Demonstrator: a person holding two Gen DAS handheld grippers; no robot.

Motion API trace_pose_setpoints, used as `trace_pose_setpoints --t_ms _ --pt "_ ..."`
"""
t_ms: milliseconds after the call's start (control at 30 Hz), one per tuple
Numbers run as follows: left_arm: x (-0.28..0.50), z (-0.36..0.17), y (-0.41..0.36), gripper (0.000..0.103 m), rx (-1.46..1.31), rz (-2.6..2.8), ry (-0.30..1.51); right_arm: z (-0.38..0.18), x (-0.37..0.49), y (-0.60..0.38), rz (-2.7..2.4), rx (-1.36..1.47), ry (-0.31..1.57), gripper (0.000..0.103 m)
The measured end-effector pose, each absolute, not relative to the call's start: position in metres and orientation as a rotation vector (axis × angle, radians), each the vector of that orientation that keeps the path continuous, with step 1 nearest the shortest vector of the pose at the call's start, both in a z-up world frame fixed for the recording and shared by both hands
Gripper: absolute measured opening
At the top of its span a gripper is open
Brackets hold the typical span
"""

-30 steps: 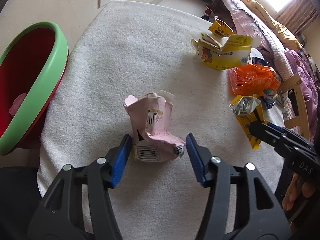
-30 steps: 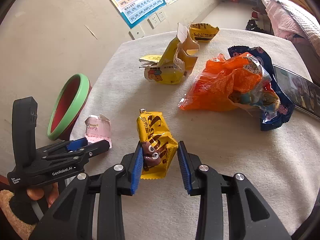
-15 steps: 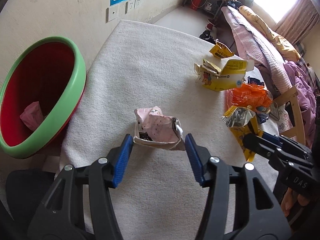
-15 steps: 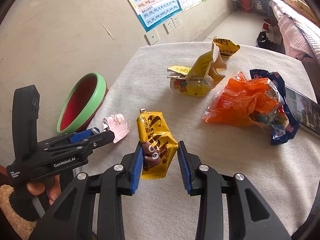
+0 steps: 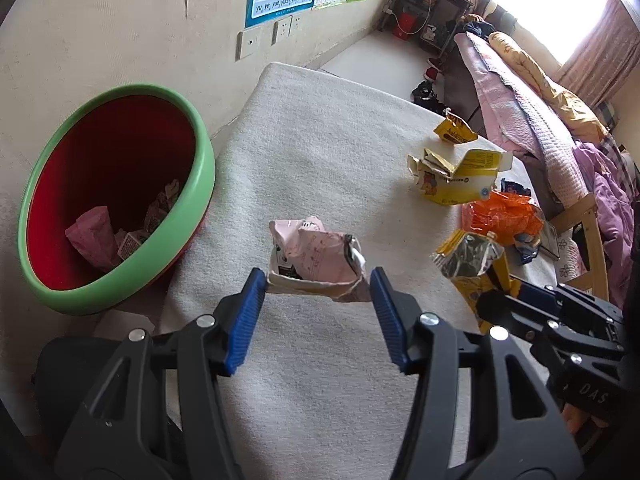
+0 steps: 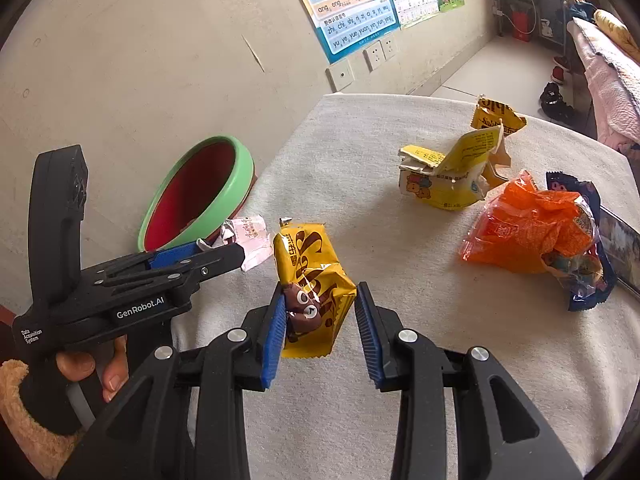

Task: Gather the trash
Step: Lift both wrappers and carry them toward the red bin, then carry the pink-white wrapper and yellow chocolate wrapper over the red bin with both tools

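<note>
Both wrist views face forward (close); share table (image 5: 320,152).

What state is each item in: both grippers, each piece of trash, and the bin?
left gripper: shut on pink carton, lifted.
right gripper: shut on yellow wrapper.
yellow box: torn open, on table.
orange bag: crumpled, on table.
green bin: open, holds some trash.

The bin (image 5: 116,200) stands open-mouthed just off the table's (image 5: 320,152) left edge, with bare cloth between it and the pink carton (image 5: 316,258). Far right, the yellow box (image 5: 456,182), orange bag (image 5: 502,216) and small yellow wrapper (image 5: 456,132) crowd together. The right gripper (image 5: 496,292) blocks the near right side.
</note>
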State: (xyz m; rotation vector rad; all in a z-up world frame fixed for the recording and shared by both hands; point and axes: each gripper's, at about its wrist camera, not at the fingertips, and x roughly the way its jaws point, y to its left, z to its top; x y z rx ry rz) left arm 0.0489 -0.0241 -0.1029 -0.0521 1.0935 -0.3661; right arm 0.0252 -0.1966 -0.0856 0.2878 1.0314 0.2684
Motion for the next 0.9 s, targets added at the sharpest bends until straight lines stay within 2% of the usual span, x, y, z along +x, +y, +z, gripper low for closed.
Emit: trace_pose_setpoints --t_ms 900 --pt "0.061 -0.088 0.027 0.052 -0.082 -0.25 1.026 -0.069 0.051 -0.127 0.428 0.194 1.023 0.033"
